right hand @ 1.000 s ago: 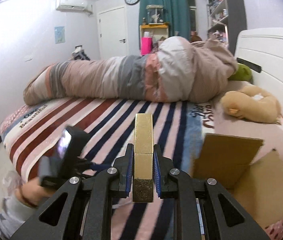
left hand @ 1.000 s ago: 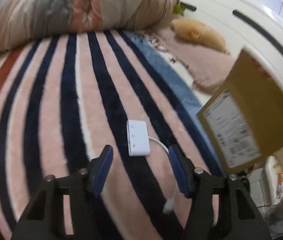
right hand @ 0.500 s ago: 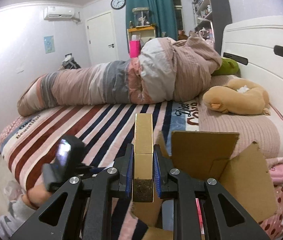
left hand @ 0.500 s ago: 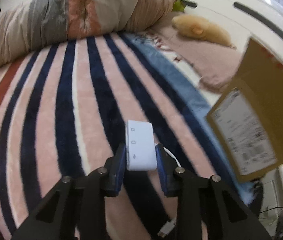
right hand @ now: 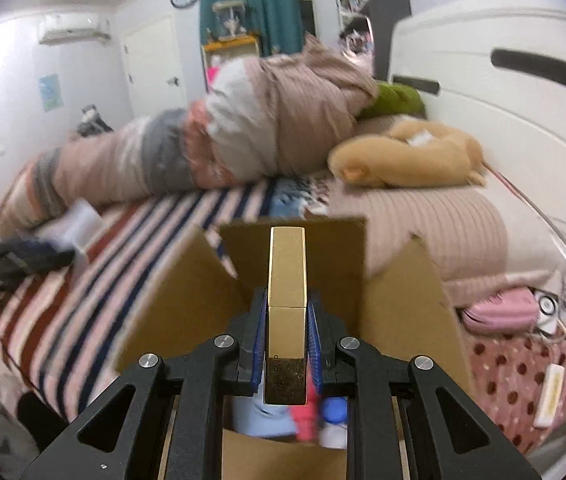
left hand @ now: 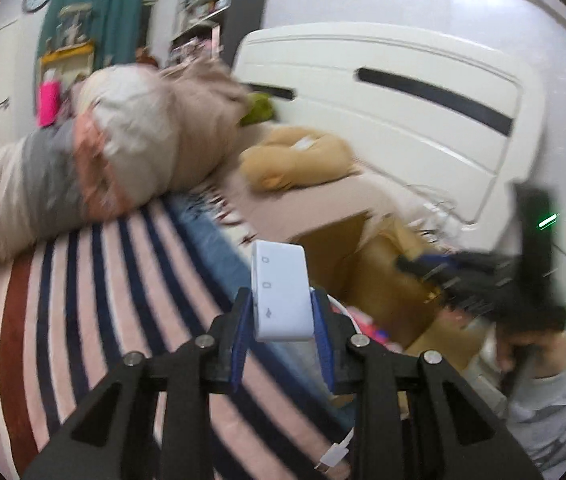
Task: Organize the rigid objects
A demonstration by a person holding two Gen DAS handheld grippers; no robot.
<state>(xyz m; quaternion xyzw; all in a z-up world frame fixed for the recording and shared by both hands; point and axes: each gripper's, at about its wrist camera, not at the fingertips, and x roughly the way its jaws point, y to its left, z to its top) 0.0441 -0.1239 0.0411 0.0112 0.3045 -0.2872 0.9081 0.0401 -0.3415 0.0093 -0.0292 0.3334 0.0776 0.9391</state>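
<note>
My left gripper (left hand: pixel 281 316) is shut on a white adapter (left hand: pixel 281 290) with a short white cable and holds it in the air above the striped bed cover, next to the open cardboard box (left hand: pixel 347 256). My right gripper (right hand: pixel 286 330) is shut on a gold rectangular case (right hand: pixel 287 300) and holds it over the open cardboard box (right hand: pixel 187 296). Blue, pink and white items lie inside the box under the right gripper. The right gripper also shows blurred in the left wrist view (left hand: pixel 439 276), over the box.
A striped bed cover (left hand: pixel 83 300) spreads to the left. A rolled duvet (right hand: pixel 219 148) and a tan plush toy (right hand: pixel 411 156) lie behind the box. A white headboard (right hand: pixel 503 92) stands at the right. Pink items (right hand: pixel 499 312) lie beside the box.
My left gripper shut on the white adapter and lifted it off the bed cover toward the box. My right gripper moved the gold case from above the bed to over the open box.
</note>
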